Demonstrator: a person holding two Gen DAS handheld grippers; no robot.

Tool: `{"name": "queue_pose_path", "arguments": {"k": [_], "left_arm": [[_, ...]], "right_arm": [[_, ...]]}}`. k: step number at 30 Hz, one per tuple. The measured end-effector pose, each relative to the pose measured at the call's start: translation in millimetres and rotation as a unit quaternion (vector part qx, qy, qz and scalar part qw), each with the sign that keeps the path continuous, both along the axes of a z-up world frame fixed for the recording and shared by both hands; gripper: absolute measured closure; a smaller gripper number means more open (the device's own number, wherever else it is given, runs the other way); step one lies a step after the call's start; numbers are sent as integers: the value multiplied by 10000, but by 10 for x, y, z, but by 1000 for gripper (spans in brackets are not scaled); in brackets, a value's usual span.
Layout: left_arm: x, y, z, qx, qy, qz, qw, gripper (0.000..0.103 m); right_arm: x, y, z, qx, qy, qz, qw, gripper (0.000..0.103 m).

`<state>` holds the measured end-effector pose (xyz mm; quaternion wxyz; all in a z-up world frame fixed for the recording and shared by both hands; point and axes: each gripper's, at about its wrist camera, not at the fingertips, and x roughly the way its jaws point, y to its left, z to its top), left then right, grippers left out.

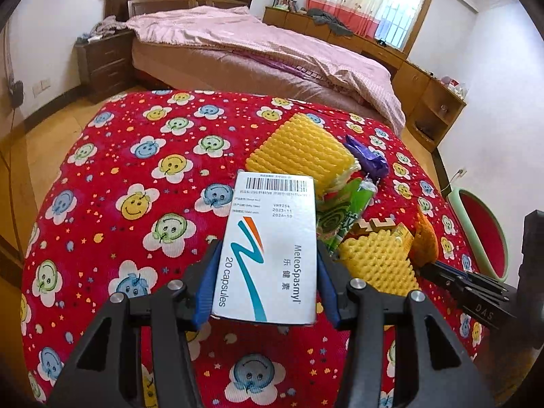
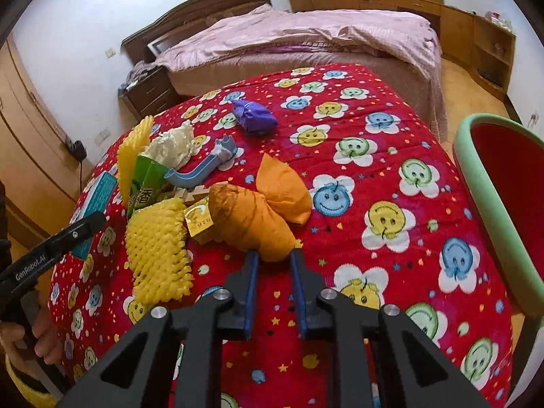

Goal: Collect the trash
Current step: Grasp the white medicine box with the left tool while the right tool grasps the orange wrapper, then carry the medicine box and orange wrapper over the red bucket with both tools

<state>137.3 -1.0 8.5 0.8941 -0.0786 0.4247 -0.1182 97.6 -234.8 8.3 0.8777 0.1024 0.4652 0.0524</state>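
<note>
A: Nearest the lens, the left gripper [image 1: 268,265] is clamped on a white medicine box [image 1: 270,251], one blue pad on each long side. Long axis?

B: It runs straight ahead along the fingers, barcode end farthest out, held above the red smiley-flower cloth [image 1: 129,176].

A: And the right gripper [image 2: 273,258]?

B: Its jaws stand slightly apart, tips touching the near end of the orange bag [image 2: 251,217]; whether they pinch it, I cannot tell. The bag's long axis lies nearly in line with the fingers, tilting left.

A: The bin?

B: The green-rimmed red basket [image 2: 476,183] stands just off the cloth's right edge, so the right gripper is probably nearer. Remaining trash, including yellow foam netting [image 2: 158,251] and a purple bag [image 2: 255,117], lies toward the cloth's left and far edges.

A: Room?

B: A bedroom: pink-covered bed [image 1: 265,47] beyond the far edge.
</note>
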Motion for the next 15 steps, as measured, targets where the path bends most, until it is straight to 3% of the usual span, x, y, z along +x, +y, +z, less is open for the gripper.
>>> {"name": "queue_pose_path", "arguments": {"k": [8,15], "left_arm": [[54,5,10,-215,120,149,9996,51],[-131,-72,114,-54,-99,149,9998,51]], "right_arm": [[-10,-99,-13,354,69,-105,9993,89],[-142,-237,7,573,-157,-135,9981,90]]}}
